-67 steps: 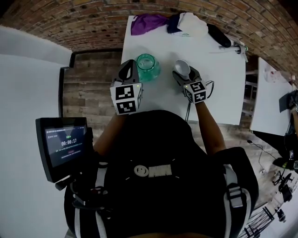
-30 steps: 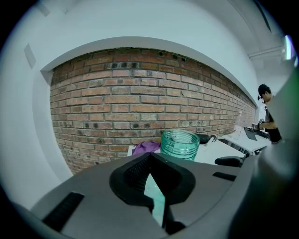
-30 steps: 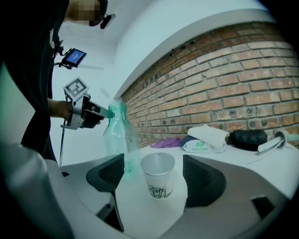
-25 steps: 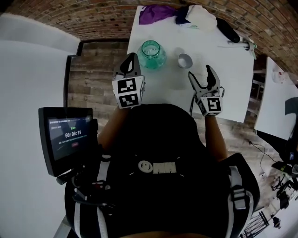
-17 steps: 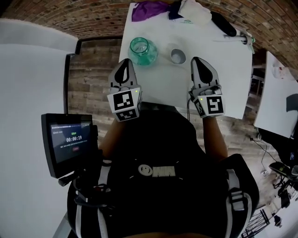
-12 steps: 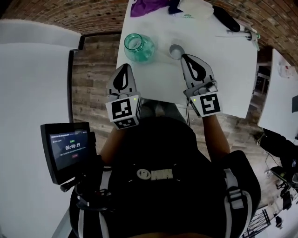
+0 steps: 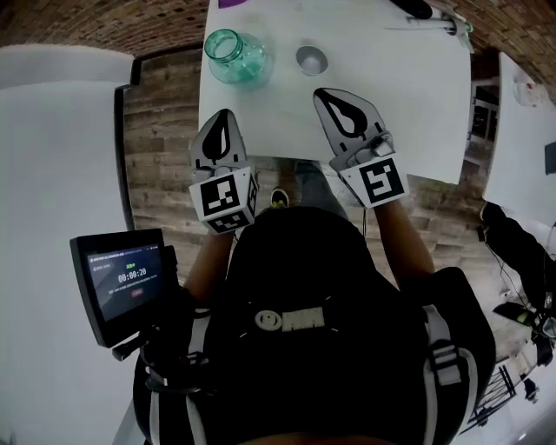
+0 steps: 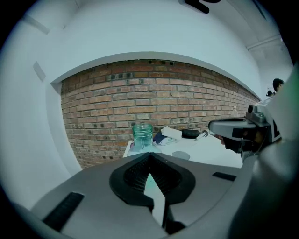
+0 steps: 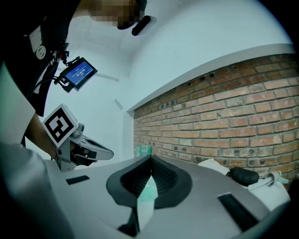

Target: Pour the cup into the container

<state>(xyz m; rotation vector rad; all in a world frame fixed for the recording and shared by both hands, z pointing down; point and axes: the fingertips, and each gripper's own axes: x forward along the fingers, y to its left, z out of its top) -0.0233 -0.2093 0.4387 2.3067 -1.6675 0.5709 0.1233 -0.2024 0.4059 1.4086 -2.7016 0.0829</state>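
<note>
A green glass jar [image 7: 234, 54] stands upright at the near left of the white table [image 7: 417, 104]. To its right sits a small grey cup [image 7: 311, 59], also upright. My left gripper [image 7: 221, 116] is shut and empty, hanging over the table's near edge, short of the jar. The right gripper [image 7: 324, 93] is shut on nothing too, its tips just short of the cup. The left gripper view looks over its closed jaws at the jar [image 8: 142, 137], the cup [image 8: 181, 154] and the right gripper [image 8: 233, 127]. In the right gripper view the jar [image 9: 144, 150] shows past the jaw tips.
A small monitor [image 7: 122, 278] hangs at the person's left side. Dark items and a pen [image 7: 426, 10] lie at the table's far edge, in front of a brick wall [image 8: 154, 100]. White tables stand at both sides, with a brick floor between.
The right gripper's jaws have gone from wide open to shut. Both grippers have drawn back from the jar and cup toward the person, and the right one has risen.
</note>
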